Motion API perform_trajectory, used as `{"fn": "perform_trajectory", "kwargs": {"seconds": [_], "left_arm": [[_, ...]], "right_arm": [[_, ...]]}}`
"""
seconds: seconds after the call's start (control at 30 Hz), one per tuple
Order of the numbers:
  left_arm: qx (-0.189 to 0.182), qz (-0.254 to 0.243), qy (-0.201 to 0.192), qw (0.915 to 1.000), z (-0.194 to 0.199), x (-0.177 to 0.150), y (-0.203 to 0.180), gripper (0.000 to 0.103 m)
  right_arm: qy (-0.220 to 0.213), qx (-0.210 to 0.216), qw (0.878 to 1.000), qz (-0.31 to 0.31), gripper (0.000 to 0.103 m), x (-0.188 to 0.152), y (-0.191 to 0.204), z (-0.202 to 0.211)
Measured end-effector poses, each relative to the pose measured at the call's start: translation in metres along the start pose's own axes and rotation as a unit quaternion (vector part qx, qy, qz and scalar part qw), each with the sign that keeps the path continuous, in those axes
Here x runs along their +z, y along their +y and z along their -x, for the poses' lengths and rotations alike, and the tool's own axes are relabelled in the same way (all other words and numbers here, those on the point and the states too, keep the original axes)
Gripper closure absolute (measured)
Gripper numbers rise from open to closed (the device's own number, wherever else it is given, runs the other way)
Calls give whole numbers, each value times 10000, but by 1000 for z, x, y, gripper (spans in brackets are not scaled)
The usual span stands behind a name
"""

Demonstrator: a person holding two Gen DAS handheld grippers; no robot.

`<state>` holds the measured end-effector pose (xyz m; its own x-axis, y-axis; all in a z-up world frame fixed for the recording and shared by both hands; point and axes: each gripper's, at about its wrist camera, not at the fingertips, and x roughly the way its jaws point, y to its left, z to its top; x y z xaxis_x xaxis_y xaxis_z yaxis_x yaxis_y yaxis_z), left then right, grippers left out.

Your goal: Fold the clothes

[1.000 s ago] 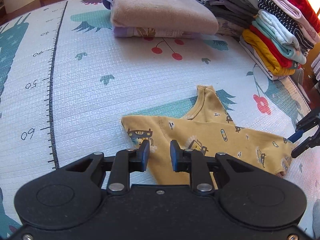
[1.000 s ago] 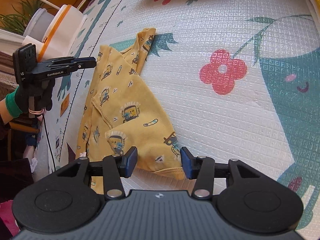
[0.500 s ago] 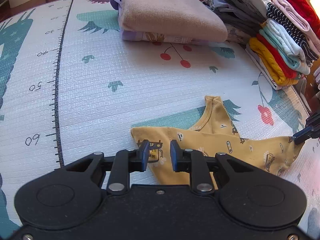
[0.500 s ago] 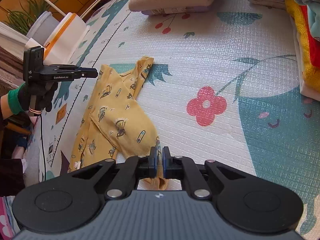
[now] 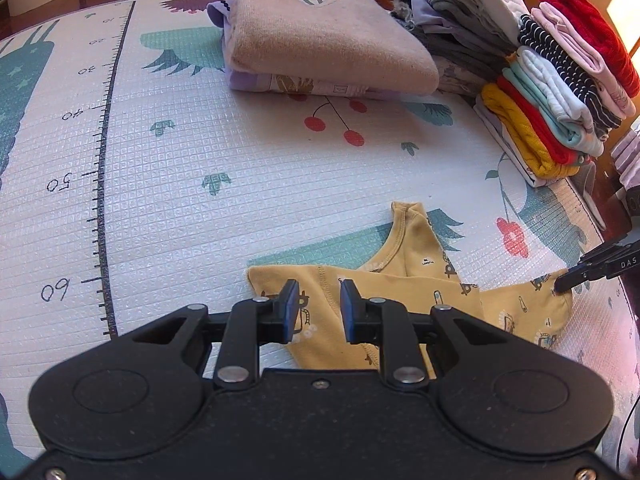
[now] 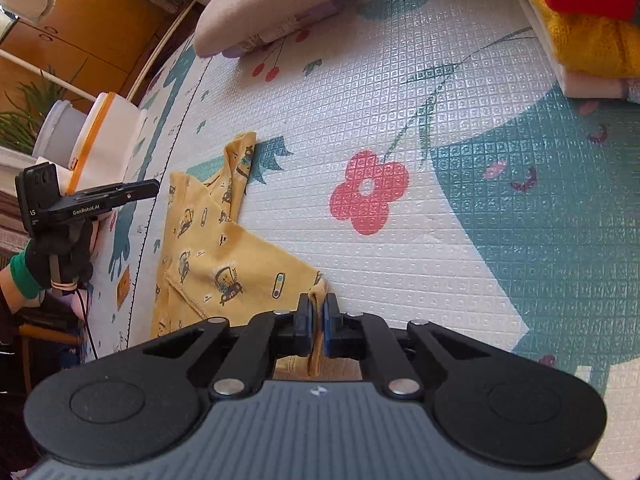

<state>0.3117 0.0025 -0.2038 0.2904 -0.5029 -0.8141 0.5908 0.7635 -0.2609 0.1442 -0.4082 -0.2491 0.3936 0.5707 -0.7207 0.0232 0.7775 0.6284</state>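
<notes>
A small yellow garment printed with little cars lies crumpled on the patterned play mat. My left gripper hovers open just above the garment's near left corner, nothing between its blue pads. My right gripper is shut on a fold of the yellow garment at its hem, with cloth showing between the pads. In the left wrist view the right gripper shows at the garment's right corner. A gloved hand holds the left gripper in the right wrist view.
A folded beige and lilac pile lies at the back of the mat. Stacks of folded clothes stand along the right edge. A white tub with an orange rim and a plant sit beyond the mat's left side.
My right gripper closed on the garment's hem and has lifted and pulled it slightly. My left gripper drew back toward the garment's left corner and stays open.
</notes>
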Motion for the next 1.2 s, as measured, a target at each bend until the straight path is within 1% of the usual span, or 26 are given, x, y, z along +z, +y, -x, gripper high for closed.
{"fn": "perform_trajectory", "kwargs": {"seconds": [0.03,0.1,0.17,0.27,0.33,0.4,0.43,0.47,0.57,0.7,0.87,0.9,0.93,0.97,1.03,1.07,1.13,1.17,1.2], "left_arm": [[56,-19,2,10000,-1,0,0,84],[240,-121,19,9996,-3,-1,-1,84],[254,-166,76,9995,-6,-1,-1,85],[305,-96,117,9994,-13,0,0,85],[359,-18,193,9992,-19,2,1,85],[405,72,372,9985,-27,4,3,85],[437,114,465,9979,-31,4,3,85],[419,132,467,9979,-32,6,4,85],[399,273,553,9973,-33,11,6,85],[361,425,629,9965,-35,13,10,85],[277,564,635,9960,-35,13,14,85],[251,615,636,9958,-35,13,15,85],[221,678,637,9954,-35,13,17,85],[149,838,639,9943,-35,13,21,85],[-1,1167,641,9911,-35,14,29,85],[-141,1427,623,9877,-35,13,36,84],[-349,1817,593,9809,-35,10,45,81],[-440,1986,575,9774,-35,9,49,81],[-490,2062,562,9757,-34,8,51,79]], "right_arm": [[-103,14,9999,45,96,1,2,4],[-256,1,9988,421,96,3,17,14],[-393,-1,9962,783,96,4,32,22],[-485,211,9907,1251,96,6,56,32],[-527,441,9838,1653,96,7,80,42],[-575,724,9731,2111,96,5,106,52],[-584,863,9660,2367,96,3,121,55],[-534,961,9579,2653,96,2,139,57],[-228,983,9321,3479,96,-9,185,51],[151,895,9072,4109,96,-27,224,31],[534,935,8841,4548,96,-53,253,7],[585,954,8820,4578,96,-57,255,4],[637,987,8813,4577,96,-61,257,1],[691,1040,8828,4528,96,-63,258,-3],[795,1102,8815,4522,96,-71,262,-13],[846,1128,8786,4563,96,-76,264,-18],[937,1234,8779,4531,96,-84,268,-26],[984,1303,8784,4492,96,-87,270,-31],[1015,1337,8776,4489,96,-91,271,-34]]}}
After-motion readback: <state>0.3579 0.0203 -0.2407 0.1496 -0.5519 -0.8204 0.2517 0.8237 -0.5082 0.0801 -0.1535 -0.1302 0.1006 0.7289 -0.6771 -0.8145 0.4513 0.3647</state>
